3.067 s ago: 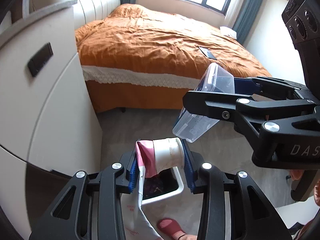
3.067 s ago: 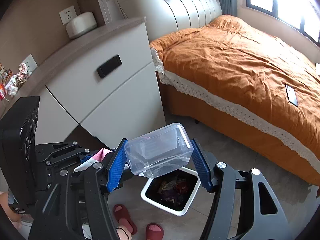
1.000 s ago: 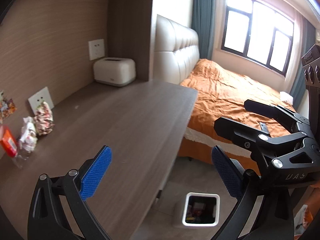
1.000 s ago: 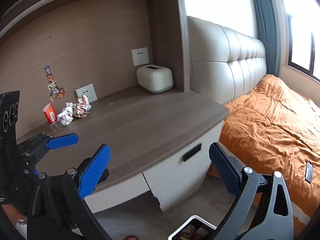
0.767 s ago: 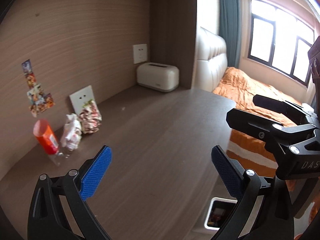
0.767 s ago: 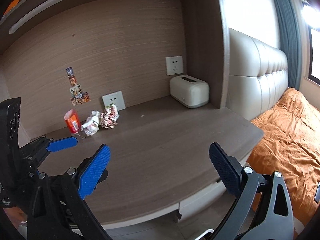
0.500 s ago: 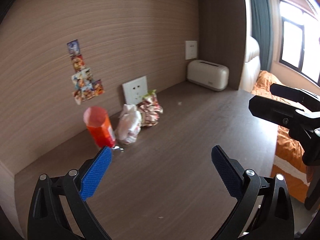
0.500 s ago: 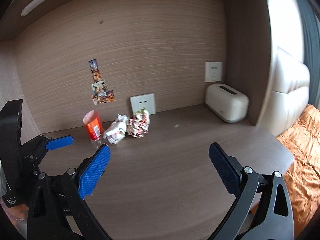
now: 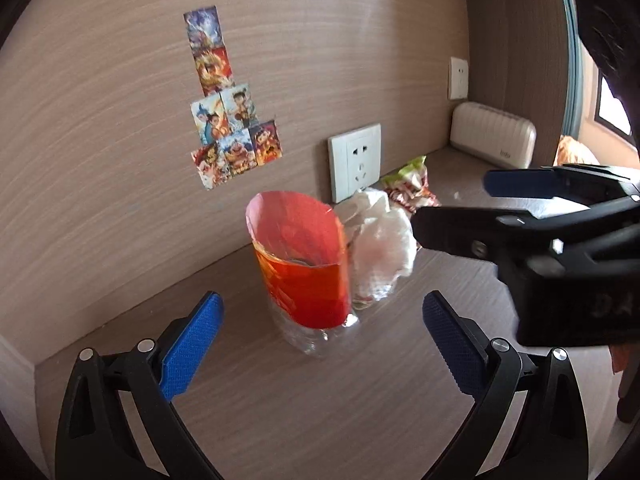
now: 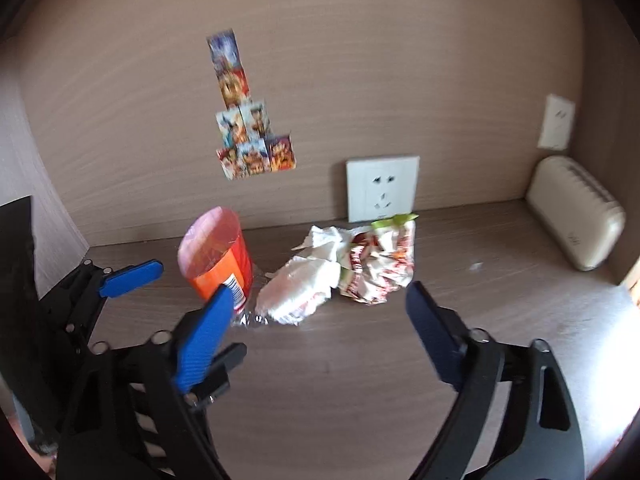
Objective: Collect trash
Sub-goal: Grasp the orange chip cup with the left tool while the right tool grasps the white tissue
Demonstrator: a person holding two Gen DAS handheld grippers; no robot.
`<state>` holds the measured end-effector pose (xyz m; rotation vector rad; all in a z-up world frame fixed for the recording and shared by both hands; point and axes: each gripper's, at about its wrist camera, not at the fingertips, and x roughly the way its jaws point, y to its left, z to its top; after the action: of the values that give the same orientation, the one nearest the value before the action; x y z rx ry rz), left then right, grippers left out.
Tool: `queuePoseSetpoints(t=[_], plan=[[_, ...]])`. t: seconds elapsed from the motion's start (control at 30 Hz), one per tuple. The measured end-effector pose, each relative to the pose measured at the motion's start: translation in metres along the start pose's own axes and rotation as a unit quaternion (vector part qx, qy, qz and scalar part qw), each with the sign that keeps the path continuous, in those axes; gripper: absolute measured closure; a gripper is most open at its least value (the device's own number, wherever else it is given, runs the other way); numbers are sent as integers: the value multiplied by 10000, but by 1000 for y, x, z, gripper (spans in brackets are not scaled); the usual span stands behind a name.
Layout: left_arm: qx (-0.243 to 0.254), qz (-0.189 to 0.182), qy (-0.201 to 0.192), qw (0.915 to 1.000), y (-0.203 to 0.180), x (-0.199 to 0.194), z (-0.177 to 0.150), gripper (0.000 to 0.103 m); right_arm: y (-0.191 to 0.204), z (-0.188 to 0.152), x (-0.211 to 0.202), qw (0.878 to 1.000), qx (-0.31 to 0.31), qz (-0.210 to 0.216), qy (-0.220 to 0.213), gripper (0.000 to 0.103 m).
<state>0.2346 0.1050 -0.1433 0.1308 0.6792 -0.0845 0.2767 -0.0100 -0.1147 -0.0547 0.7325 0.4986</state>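
Jaws of left gripper [image 9: 318, 338] and right gripper [image 10: 320, 328] gape empty; blurred orange-wrapped bottle [image 9: 306, 264] half-hides crumpled tissue [image 9: 382, 250].

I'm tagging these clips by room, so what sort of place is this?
Probably a bedroom desk nook. A wood-grain desk meets a matching wall with a socket and cartoon stickers; orange bedding shows at the far right. Wrappers lie on the desk.

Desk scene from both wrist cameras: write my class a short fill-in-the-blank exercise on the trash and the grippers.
1. The left gripper is open, its fingers either side of the ___ bottle wrapper.
2. The crumpled white paper lies between that wrapper and the ___ packet.
3. The right gripper holds ___.
4. Picture cards are stuck on the ___.

Missing words: orange; snack; nothing; wall
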Motion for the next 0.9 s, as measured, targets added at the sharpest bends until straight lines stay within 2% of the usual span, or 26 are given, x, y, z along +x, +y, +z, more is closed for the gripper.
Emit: queuePoseSetpoints(t=[0.07, 0.2, 0.23, 0.27, 0.3, 0.33, 0.37, 0.4, 0.47, 0.57, 0.9], plan=[[-11, -101, 16, 9999, 6, 8, 0, 5, -1, 2, 16, 9999, 91, -24, 137, 25], [-33, -170, 65, 9998, 14, 21, 1, 6, -3, 3, 41, 9989, 188, 44, 420, 48], [-66, -185, 72, 9998, 16, 23, 2, 11, -3, 3, 44, 9987, 189, 83, 475, 53], [-88, -195, 61, 9998, 18, 24, 2, 16, -3, 3, 45, 9986, 214, 135, 463, 63], [-114, -227, 72, 9997, 20, 26, 2, 25, -2, 4, 46, 9987, 209, 153, 437, 75], [-169, -323, 119, 9993, 23, 29, 3, 35, -1, 4, 46, 9988, 176, 166, 421, 82], [-215, -402, 147, 9989, 26, 31, 3, 43, 0, 4, 45, 9989, 133, 177, 413, 95], [-269, -485, 181, 9983, 28, 34, 4, 49, 1, 4, 43, 9991, 95, 172, 366, 95], [-329, -527, 180, 9979, 30, 35, 4, 50, 1, 4, 40, 9992, 77, 226, 333, 97], [-389, -369, 116, 9985, 30, 33, 6, 50, 0, 6, 32, 9994, 91, 257, 193, 98], [-483, -334, -197, 9981, 26, -13, 26, 50, -16, 44, -56, 9951, 219, 267, -927, 98]])
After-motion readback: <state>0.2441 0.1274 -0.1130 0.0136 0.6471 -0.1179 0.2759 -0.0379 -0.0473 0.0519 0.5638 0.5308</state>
